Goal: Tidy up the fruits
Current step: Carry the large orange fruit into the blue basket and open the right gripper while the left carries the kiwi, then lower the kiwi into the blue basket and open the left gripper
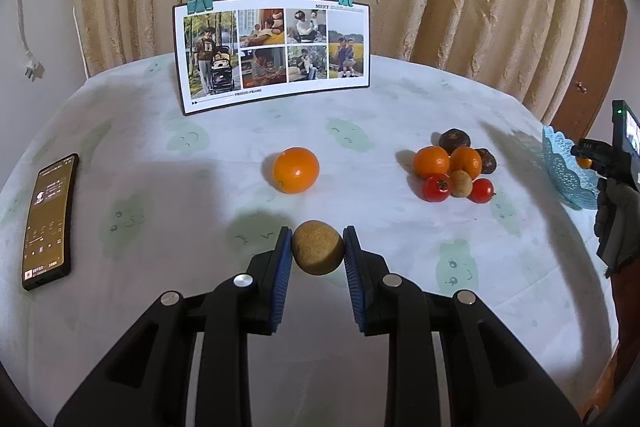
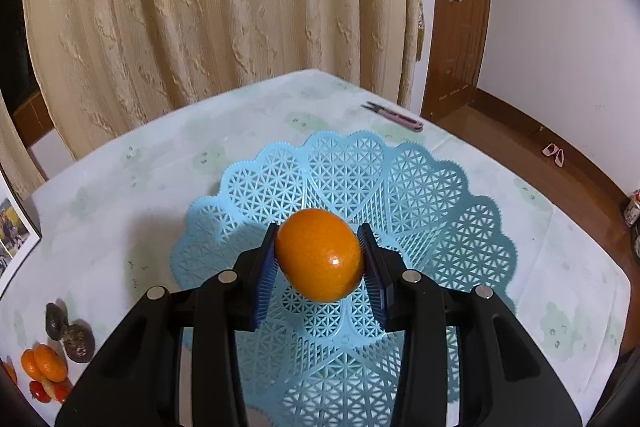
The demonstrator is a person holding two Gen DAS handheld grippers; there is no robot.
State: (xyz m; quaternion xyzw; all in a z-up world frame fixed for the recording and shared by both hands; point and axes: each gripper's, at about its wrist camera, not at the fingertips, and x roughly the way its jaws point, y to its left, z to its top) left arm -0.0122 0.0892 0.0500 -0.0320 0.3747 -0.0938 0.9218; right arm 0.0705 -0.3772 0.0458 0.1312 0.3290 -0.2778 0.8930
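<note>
My left gripper (image 1: pixel 317 246) is shut on a round brown kiwi (image 1: pixel 317 247), held just above the tablecloth. Farther back a lone orange (image 1: pixel 296 169) lies on the cloth. To the right sits a pile of fruit (image 1: pixel 454 169): two oranges, two red tomatoes, a small kiwi and dark brown fruits. My right gripper (image 2: pixel 320 255) is shut on an orange (image 2: pixel 319 255) and holds it over the middle of a light blue lattice basket (image 2: pixel 440 187). In the left wrist view that gripper (image 1: pixel 588 157) shows at the right edge beside the basket (image 1: pixel 564 167).
A photo board (image 1: pixel 276 51) stands at the back of the table. A phone (image 1: pixel 50 221) lies at the left. Small pink scissors (image 2: pixel 396 117) rest near the far table corner beyond the basket. Curtains hang behind the table, and a wooden door is at the right.
</note>
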